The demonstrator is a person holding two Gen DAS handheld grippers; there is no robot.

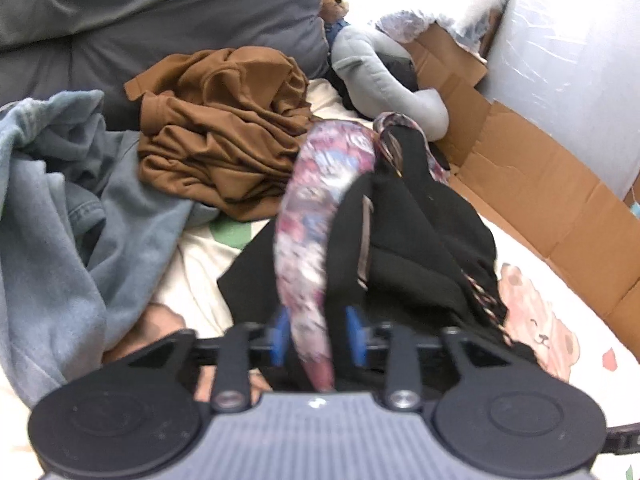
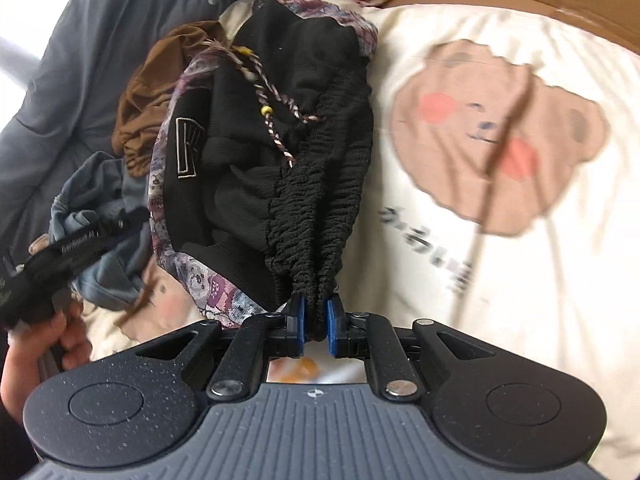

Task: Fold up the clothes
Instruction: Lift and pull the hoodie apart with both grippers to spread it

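A pair of black shorts with floral trim hangs bunched above the bed. My left gripper is shut on a floral-edged fold of it, with the cloth pinched between the blue pads. In the right wrist view the shorts show a gathered elastic waistband, a braided drawstring and a white embroidered patch. My right gripper is shut on the waistband's end. The left gripper's body and the hand holding it appear at the left edge.
A crumpled brown garment and a blue-grey garment lie to the left on the cream bear-print sheet. A dark grey duvet lies behind, a grey plush toy further back, and flattened cardboard runs along the right.
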